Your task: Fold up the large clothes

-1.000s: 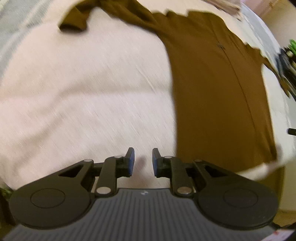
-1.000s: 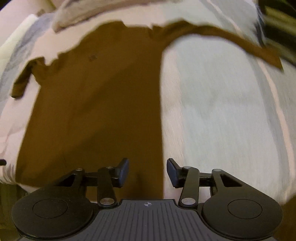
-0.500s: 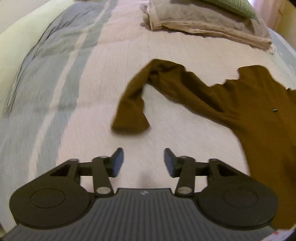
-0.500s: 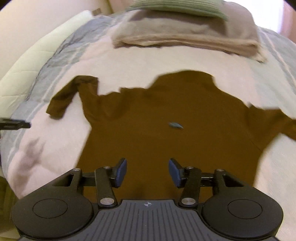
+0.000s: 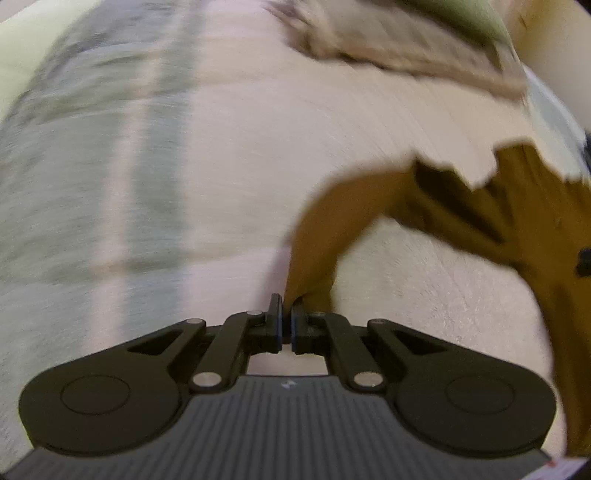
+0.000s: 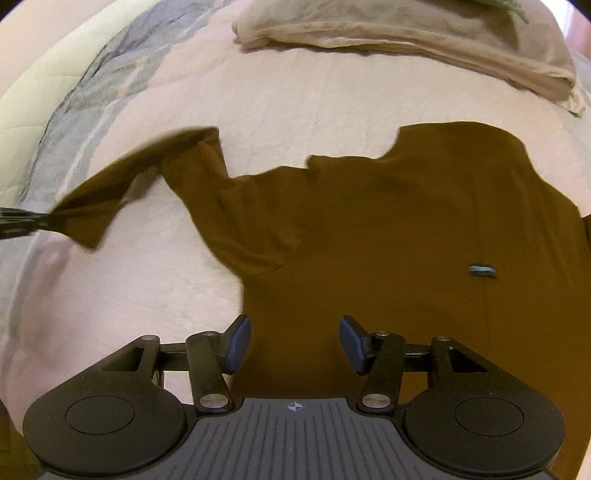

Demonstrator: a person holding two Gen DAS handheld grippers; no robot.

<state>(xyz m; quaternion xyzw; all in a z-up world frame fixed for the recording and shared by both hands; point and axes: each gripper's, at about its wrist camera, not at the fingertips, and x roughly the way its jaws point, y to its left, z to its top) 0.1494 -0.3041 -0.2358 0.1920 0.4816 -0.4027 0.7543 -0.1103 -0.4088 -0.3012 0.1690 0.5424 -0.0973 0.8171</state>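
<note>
Two black tongs work over one bed. Nearest in the left wrist view, the left tongs [image 5: 286,314] are pinched closed on the cuff end of the brown sleeve [image 5: 317,236], their blue-lined fingers pressed together with the cloth caught between the tips; the jaws have just been closing. From that pinch the sleeve rises away and bends to the right toward the body of the brown long-sleeved cotton shirt [image 5: 546,221], which lies along the right side of that view. The picture is streaked with blur.

In the right wrist view, the right tongs [image 6: 295,343] stand open above the near part of the shirt [image 6: 388,240], close to its left side edge, and nothing sits between the blue pads [image 6: 238,345]; the jaws have just been opening a little wider. The shirt is spread flat on the bed, collar toward the far side, with a small dark label [image 6: 482,269] on its front to the right. Its sleeve [image 6: 122,184] stretches out to the left, lifted at the end where the tip of the left tongs [image 6: 22,221] holds it at the picture's left edge.

Beneath it all lies the pale pink bedspread with grey-green stripes [image 6: 295,99]. At the far end rests a beige pillow [image 6: 406,33].
</note>
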